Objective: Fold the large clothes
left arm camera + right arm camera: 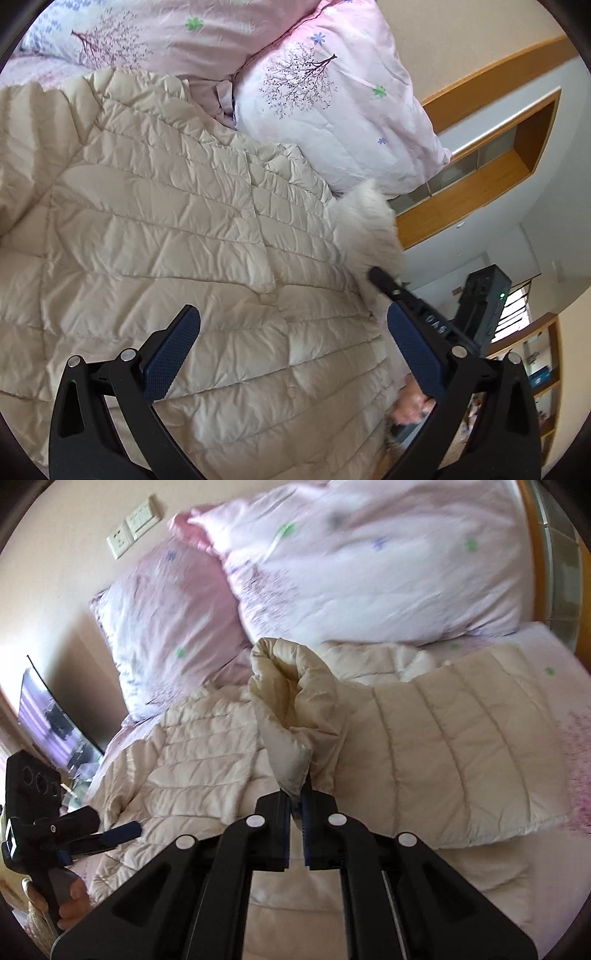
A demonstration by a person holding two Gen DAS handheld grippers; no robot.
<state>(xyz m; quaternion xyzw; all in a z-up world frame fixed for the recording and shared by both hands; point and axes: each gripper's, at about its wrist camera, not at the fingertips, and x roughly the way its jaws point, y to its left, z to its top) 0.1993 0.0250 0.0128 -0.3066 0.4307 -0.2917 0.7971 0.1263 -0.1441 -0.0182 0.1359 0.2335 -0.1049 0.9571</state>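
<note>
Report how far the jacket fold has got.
Done: the cream puffer jacket lies spread on the bed by the pink pillows. In hand: the right gripper is shut on a bunched edge of the jacket, lifted off the bed; the left gripper is open over the quilted panel, holding nothing. Left: no finished fold shows; most of the folding remains.

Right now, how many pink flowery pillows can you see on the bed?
2. One pillow leans by the wall with the sockets; the other pillow lies beside it, above the cream puffer jacket. More may be hidden outside the view.
</note>
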